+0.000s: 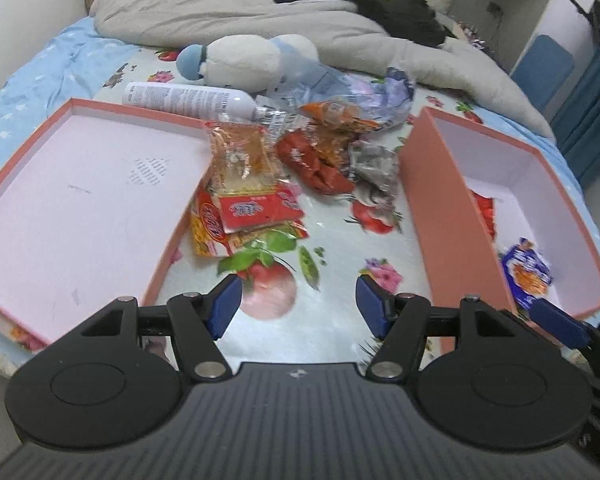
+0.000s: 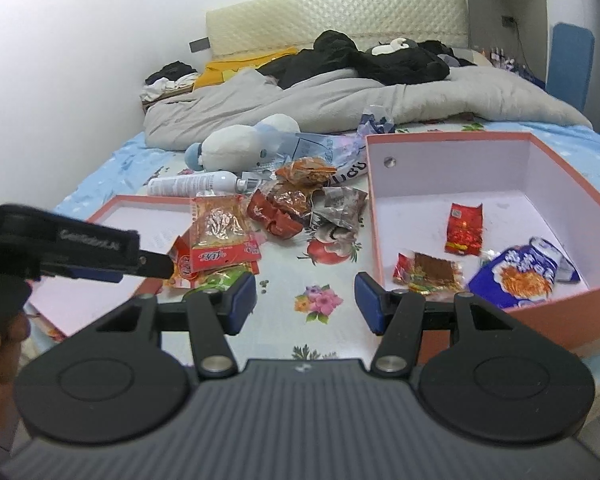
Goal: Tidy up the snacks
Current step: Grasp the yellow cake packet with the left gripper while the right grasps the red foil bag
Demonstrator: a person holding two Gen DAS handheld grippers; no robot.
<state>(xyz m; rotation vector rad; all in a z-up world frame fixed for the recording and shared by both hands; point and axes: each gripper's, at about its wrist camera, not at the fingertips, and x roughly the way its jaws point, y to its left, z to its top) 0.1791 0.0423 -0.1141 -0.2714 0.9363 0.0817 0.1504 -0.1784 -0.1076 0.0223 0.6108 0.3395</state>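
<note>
A heap of snack packets (image 1: 260,184) lies on the bed (image 2: 284,280) between a shallow pink lid (image 1: 80,196) and a deep pink box (image 2: 540,184), which holds a red packet (image 2: 464,229), a brown one (image 2: 428,272) and a blue one (image 2: 516,276). The left gripper (image 1: 299,306) hovers over the floral sheet near the heap, fingers apart and empty. The right gripper (image 2: 305,300) hangs beside the box, fingers likewise apart, holding nothing.

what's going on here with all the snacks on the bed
A person holds a claw in each hand and is sorting snacks on the bed. The left claw and right claw are both open and empty, hovering over the flowered sheet. Three packets, including a blue snack bag, already lie in the pink box. A pile of snack packets lies loose between it and the shallow pink lid.
</note>
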